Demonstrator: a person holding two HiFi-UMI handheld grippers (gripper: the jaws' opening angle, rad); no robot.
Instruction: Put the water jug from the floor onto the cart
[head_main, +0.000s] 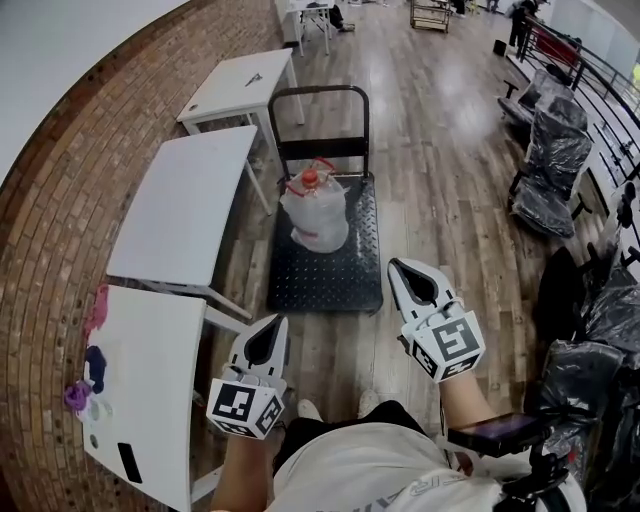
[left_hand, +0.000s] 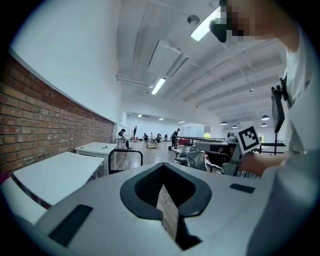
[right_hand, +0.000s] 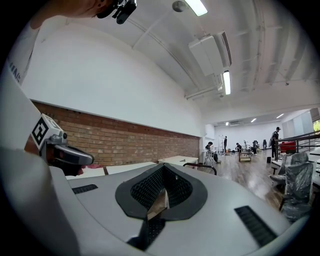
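Observation:
The water jug (head_main: 316, 212), clear plastic with a red cap, stands upright on the black deck of the cart (head_main: 330, 280), close to its upright handle (head_main: 320, 92). Both grippers hang near my body, well short of the cart's near edge. My left gripper (head_main: 277, 320) is shut and holds nothing; its own view shows the jaws meeting (left_hand: 167, 200) with the cart handle (left_hand: 125, 151) far ahead. My right gripper (head_main: 396, 266) is also shut and empty, its tips together (right_hand: 159, 200) in its own view. The jug is hidden in both gripper views.
White tables (head_main: 185, 205) line the brick wall on the left, one (head_main: 150, 370) right beside my left gripper. Chairs wrapped in black plastic (head_main: 555, 160) and a railing stand to the right. Wooden floor (head_main: 440, 200) stretches past the cart.

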